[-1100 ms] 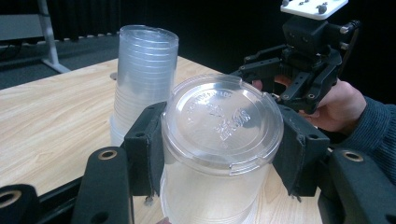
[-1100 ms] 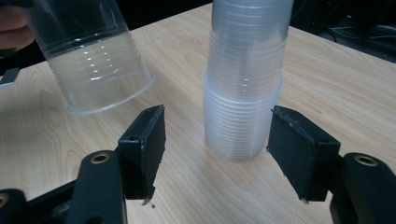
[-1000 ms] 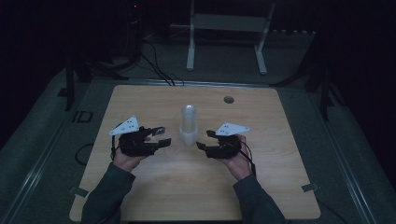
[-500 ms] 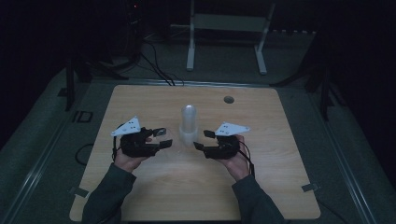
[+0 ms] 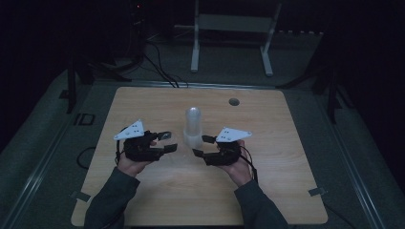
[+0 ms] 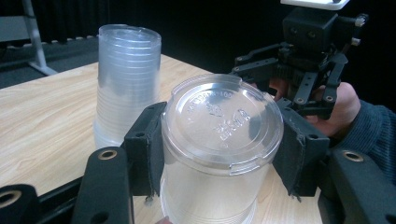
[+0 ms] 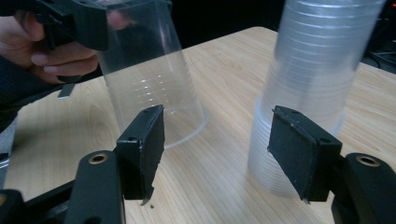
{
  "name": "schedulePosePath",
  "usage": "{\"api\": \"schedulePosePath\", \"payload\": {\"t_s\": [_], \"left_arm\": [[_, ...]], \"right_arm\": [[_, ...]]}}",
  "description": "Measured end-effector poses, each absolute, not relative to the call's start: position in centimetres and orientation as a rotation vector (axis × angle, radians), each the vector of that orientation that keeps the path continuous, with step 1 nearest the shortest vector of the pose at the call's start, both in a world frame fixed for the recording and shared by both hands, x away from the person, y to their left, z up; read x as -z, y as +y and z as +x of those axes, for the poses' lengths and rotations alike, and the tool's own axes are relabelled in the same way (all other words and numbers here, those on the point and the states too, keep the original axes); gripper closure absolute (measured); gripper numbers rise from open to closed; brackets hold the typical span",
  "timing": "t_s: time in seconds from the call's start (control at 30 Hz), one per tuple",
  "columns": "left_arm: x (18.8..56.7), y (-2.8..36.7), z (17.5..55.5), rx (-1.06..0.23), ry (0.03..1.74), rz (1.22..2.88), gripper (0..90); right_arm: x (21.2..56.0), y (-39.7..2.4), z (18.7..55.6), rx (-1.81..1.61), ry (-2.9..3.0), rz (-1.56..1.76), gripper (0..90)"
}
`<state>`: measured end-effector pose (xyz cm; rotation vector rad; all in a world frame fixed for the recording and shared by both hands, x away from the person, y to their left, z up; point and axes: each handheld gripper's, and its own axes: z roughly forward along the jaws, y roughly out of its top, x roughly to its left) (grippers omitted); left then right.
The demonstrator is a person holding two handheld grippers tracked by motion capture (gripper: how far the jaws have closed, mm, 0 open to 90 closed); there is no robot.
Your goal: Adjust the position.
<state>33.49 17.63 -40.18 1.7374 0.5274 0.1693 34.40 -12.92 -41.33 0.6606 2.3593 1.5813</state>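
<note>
A clear plastic cup (image 5: 168, 141) is sitting upside down in the left gripper (image 5: 164, 141), left of the cup stack (image 5: 193, 128) on the wooden table (image 5: 143, 105), in a dark room. In the left gripper view, the pads are clamping the cup (image 6: 219, 154); its embossed base lettering is unreadable. In the right gripper view, the right gripper (image 7: 217, 151) is standing apart, empty, beside the stack (image 7: 308, 88).

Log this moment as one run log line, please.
left gripper: shut on upside-down clear cup | right gripper: open, empty | cup stack: upright on table
</note>
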Motion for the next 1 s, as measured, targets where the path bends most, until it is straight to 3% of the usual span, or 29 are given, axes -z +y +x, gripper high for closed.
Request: {"api": "schedulePosePath", "payload": {"t_s": [1.0], "left_arm": [[39.90, 17.18, 33.12, -0.132, 0.468, 1.733, 41.4]], "right_arm": [[41.56, -11.92, 33.85, -1.768, 2.379, 0.550, 31.3]]}}
